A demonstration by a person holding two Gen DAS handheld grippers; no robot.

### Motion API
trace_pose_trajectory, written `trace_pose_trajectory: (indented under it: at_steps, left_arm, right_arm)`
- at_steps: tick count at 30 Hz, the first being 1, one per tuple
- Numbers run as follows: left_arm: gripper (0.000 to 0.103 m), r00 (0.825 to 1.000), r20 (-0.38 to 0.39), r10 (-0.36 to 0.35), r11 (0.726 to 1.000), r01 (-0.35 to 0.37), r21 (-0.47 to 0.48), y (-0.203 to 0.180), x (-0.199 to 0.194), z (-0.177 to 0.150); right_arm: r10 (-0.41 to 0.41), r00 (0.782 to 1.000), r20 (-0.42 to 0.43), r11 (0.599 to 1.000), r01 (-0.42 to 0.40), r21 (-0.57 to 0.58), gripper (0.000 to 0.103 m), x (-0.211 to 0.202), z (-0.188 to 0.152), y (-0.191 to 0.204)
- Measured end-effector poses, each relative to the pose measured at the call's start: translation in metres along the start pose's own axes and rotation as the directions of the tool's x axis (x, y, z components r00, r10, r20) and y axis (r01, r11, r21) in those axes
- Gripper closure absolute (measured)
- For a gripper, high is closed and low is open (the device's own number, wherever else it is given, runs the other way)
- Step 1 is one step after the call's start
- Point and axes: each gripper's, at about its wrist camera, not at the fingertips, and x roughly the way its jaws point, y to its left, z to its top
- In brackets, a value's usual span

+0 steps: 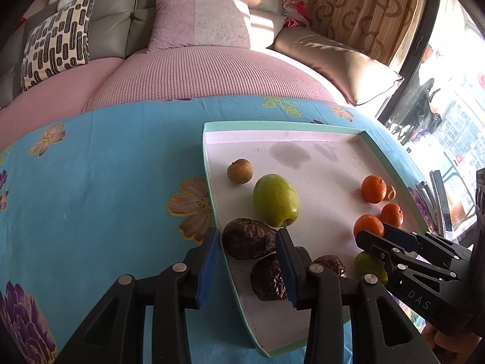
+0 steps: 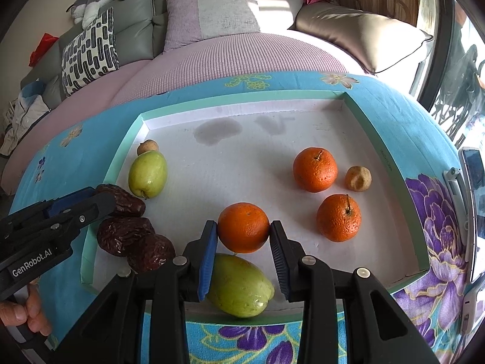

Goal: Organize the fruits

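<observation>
Orange (image 2: 243, 227) sits mid-tray (image 2: 242, 98), pinched between the right gripper (image 2: 244, 233) pads. Green fruit (image 2: 239, 285) lies directly beneath at 6 o'clock, long axis running 10 to 4. Two oranges (image 2: 339, 217) rest at 2–3 o'clock. Left gripper (image 1: 247, 244), jaws apart, straddles a wrinkled date (image 1: 247, 238) at the tray's left edge.

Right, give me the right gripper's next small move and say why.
Probably lift the orange slightly and carry it toward the two oranges on the tray's right side. The right gripper has its jaws against both sides of that orange, and a green fruit lies directly beneath, so lifting first avoids nudging it.
</observation>
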Motion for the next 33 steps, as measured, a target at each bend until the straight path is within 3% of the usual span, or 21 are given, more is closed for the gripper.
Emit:
trace_pose_trajectory:
  at_steps: [3,8,13,16,18,19,20,22,30,33]
  left_arm:
    - [0.051,1.0,0.001,-0.013,0.999,0.013,-0.035,0.004,-0.002,-0.001]
    - [0.049,1.0,0.029,0.01,0.999,-0.009,-0.034,0.004,-0.017,-0.002]
    - [0.029,0.998,0.036,0.058,0.996,-0.055,-0.065,0.011,-0.03,-0.009]
    - [0.015,0.991,0.034,0.13,0.988,-0.126,-0.089,0.019,-0.036,-0.015]
    - [0.002,0.984,0.036,0.176,0.981,-0.172,-0.092,0.025,-0.04,-0.021]
    - [0.0,0.981,0.039,0.188,0.978,-0.184,-0.093,0.028,-0.042,-0.024]
    - [0.0,0.98,0.042,0.197,0.977,-0.192,-0.093,0.031,-0.045,-0.027]
    - [0.0,0.974,0.055,0.219,0.972,-0.213,-0.101,0.037,-0.052,-0.031]
    - [0.0,0.952,0.049,0.302,0.947,-0.294,-0.128,0.059,-0.072,-0.064]
    - [0.0,0.953,0.053,0.3,0.948,-0.291,-0.128,0.062,-0.079,-0.076]
  right_arm:
    - [-0.001,1.0,0.008,1.0,0.001,-0.004,0.066,-0.002,-0.001,0.0]
    - [-0.009,1.0,0.025,1.0,0.009,-0.006,0.065,-0.011,-0.001,0.0]
    - [-0.022,0.999,0.028,0.999,0.022,-0.029,0.063,-0.02,-0.004,0.005]
    - [-0.034,0.999,0.041,0.999,0.035,-0.031,0.032,-0.026,-0.007,0.007]
    - [-0.031,0.998,0.054,0.999,0.032,-0.028,0.03,-0.031,-0.01,0.008]
    - [-0.029,0.998,0.057,0.999,0.03,-0.024,0.025,-0.032,-0.012,0.009]
    - [-0.027,0.998,0.058,0.999,0.028,-0.02,0.018,-0.034,-0.014,0.01]
    - [-0.025,0.998,0.064,0.999,0.027,-0.028,0.013,-0.037,-0.019,0.015]
    - [-0.032,0.996,0.078,0.996,0.038,-0.08,0.01,-0.044,-0.042,0.037]
    - [-0.042,0.996,0.079,0.995,0.049,-0.086,0.01,-0.047,-0.05,0.041]
